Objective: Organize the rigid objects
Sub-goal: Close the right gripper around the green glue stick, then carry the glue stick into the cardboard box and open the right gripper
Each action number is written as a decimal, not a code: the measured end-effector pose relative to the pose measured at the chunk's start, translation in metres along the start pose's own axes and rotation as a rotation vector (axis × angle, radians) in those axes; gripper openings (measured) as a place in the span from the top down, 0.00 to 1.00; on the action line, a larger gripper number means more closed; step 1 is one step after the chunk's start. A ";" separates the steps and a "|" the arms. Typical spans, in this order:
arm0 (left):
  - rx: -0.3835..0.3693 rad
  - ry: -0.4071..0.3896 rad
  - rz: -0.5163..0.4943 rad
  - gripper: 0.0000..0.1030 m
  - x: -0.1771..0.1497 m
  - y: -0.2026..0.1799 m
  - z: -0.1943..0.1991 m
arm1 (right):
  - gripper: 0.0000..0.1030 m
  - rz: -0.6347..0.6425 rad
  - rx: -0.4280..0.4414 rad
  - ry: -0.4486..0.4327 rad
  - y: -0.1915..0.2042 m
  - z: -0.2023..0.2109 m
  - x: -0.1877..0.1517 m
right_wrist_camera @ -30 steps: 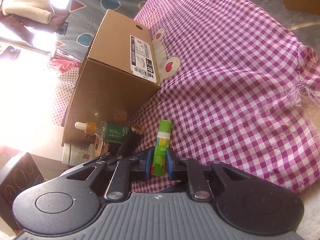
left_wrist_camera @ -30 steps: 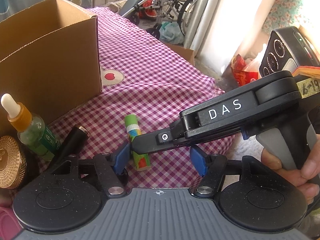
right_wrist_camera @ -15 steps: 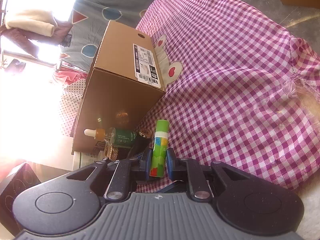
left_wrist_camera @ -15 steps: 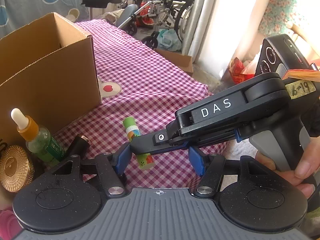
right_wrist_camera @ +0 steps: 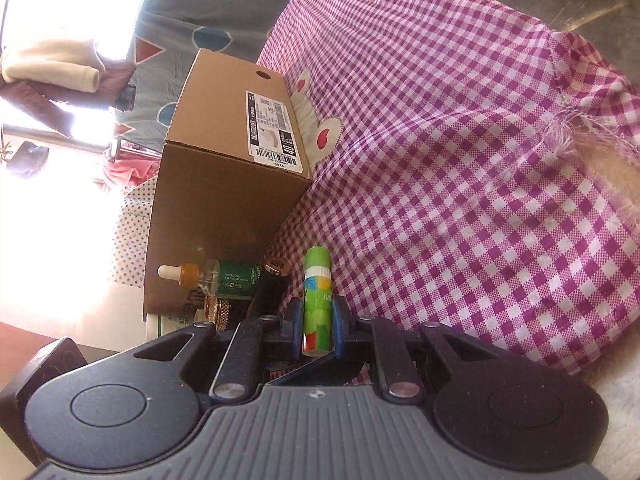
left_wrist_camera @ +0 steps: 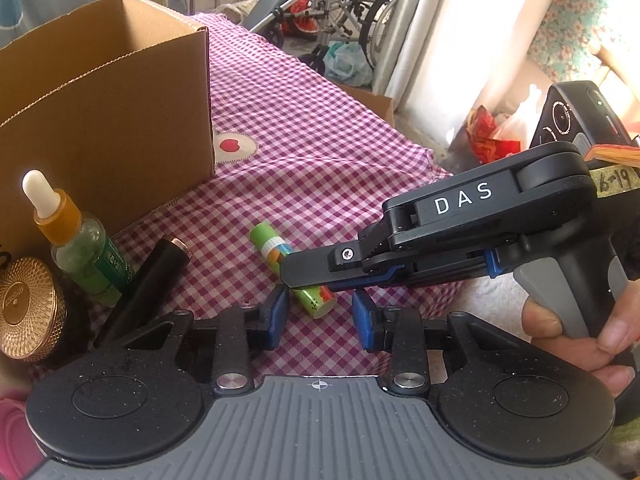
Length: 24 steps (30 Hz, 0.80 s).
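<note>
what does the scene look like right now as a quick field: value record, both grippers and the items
right gripper: shut on green glue stick
left gripper: open, holds nothing
brown cardboard box: open top, on the purple checked cloth
clear dropper bottle with green label: upright beside the box
black tube with gold end: leaning beside the dropper bottle
round gold lid: left of the bottle

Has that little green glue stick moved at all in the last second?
Yes, slightly. In the right wrist view the glue stick, pinched in the right gripper, now overlaps the cardboard box's lower corner less. Apparently lifted off the checked cloth.
</note>
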<state>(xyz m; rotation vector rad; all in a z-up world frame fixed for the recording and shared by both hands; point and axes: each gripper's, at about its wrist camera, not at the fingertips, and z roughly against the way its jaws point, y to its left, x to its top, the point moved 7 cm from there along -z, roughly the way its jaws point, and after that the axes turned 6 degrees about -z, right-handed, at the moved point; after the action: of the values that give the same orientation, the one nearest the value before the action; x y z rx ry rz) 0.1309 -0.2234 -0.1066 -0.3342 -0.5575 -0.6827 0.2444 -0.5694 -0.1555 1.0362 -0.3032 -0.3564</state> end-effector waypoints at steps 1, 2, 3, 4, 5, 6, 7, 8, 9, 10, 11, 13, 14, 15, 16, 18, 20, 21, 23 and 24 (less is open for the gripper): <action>-0.001 0.001 -0.001 0.67 0.000 0.000 0.000 | 0.84 0.002 -0.001 -0.001 0.000 0.000 0.000; -0.002 0.000 -0.002 0.67 0.001 0.000 0.000 | 0.84 0.003 -0.002 -0.002 0.001 -0.001 0.001; -0.001 0.000 -0.003 0.67 0.001 0.000 0.000 | 0.84 0.003 0.000 -0.003 0.001 -0.001 0.001; 0.000 -0.001 -0.003 0.67 0.002 0.000 0.000 | 0.84 0.001 0.004 -0.003 0.002 -0.002 0.003; 0.000 -0.002 -0.003 0.67 0.002 0.000 -0.001 | 0.84 -0.002 0.009 -0.003 0.003 -0.002 0.004; 0.002 -0.004 -0.004 0.68 0.003 0.000 0.000 | 0.84 -0.004 0.015 -0.002 0.003 -0.002 0.004; 0.004 -0.005 -0.006 0.68 0.003 0.000 0.000 | 0.84 -0.005 0.023 -0.001 0.005 -0.002 0.004; 0.005 -0.007 -0.008 0.68 0.003 0.000 0.001 | 0.84 -0.003 0.025 -0.002 0.007 -0.001 0.004; 0.005 -0.008 -0.010 0.68 0.004 0.000 0.001 | 0.84 0.002 0.025 -0.004 0.008 -0.001 0.004; 0.006 -0.010 -0.013 0.68 0.004 0.000 0.002 | 0.84 0.004 0.026 -0.007 0.009 -0.001 0.004; 0.007 -0.012 -0.014 0.68 0.005 0.000 0.003 | 0.84 0.002 0.028 -0.008 0.010 -0.001 0.004; 0.008 -0.018 -0.017 0.68 0.005 0.000 0.006 | 0.84 0.000 0.034 -0.013 0.013 0.000 0.003; 0.009 -0.022 -0.019 0.68 0.006 0.000 0.008 | 0.84 0.001 0.037 -0.016 0.015 0.001 0.002; 0.010 -0.027 -0.022 0.68 0.007 0.000 0.010 | 0.84 0.003 0.043 -0.020 0.017 0.002 0.001; 0.012 -0.034 -0.025 0.68 0.008 -0.001 0.013 | 0.84 0.006 0.051 -0.024 0.021 0.004 0.000; 0.015 -0.050 -0.029 0.68 0.009 -0.002 0.023 | 0.84 0.016 0.068 -0.033 0.029 0.007 -0.003; 0.018 -0.070 -0.029 0.68 0.012 -0.002 0.035 | 0.84 0.035 0.085 -0.044 0.041 0.011 -0.006; 0.021 -0.082 -0.028 0.68 0.013 -0.002 0.041 | 0.84 0.049 0.096 -0.050 0.050 0.013 -0.007; 0.031 -0.110 -0.025 0.68 0.017 0.000 0.056 | 0.84 0.079 0.115 -0.061 0.067 0.016 -0.011; 0.036 -0.123 -0.023 0.68 0.019 0.001 0.064 | 0.84 0.094 0.128 -0.066 0.077 0.016 -0.012</action>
<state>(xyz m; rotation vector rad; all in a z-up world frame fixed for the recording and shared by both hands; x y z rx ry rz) 0.1200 -0.2021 -0.0446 -0.3382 -0.6909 -0.6763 0.2381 -0.5410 -0.0811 1.1332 -0.4377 -0.2897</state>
